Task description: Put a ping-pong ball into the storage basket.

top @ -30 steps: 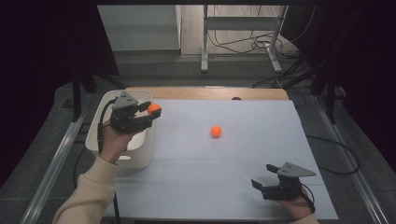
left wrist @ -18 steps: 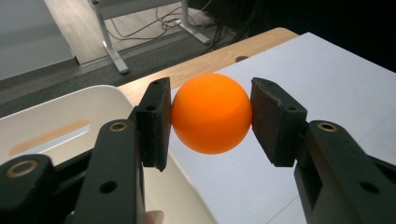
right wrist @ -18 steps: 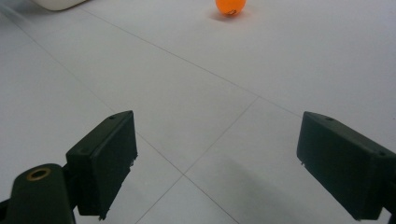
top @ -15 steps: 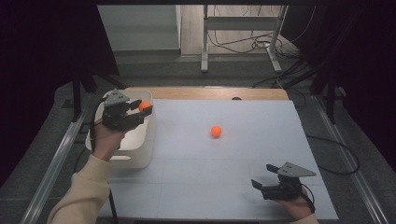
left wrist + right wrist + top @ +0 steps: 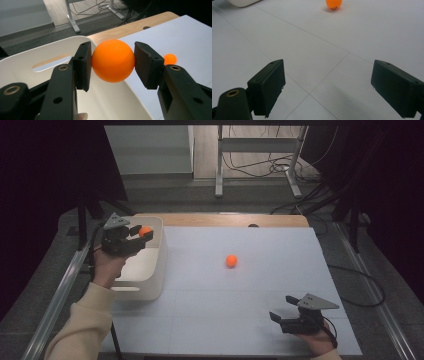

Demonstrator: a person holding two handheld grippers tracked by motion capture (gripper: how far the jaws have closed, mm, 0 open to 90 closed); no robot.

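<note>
Now your held orange ball (image 5: pixel 113 60) sits pinched between the left tongs (image 5: pixel 142 236), pads tight on both sides, hovering over the white bin (image 5: pixel 156 270) near its far rim, approx 10 o'clock on the bench (image 5: pixel 210 320). Looks like you're at the drop stage: ball's above the opening but not let go yet, so release is what's left for this one. Second orange ball (image 5: pixel 231 260) lies loose on the white sheet, roughly bench centre, well apart from the bin, w/ nothing gripping it; that one's probably next. Right tongs (image 5: pixel 285 319) rest at approx 5 o'clock, jaws spread wide, empty, aimed toward that loose ball. Bin interior, as far as it shows, looks empty. No brand, label or readable writing anywhere; a dark smudge on the loose ball is too small to read.
</note>
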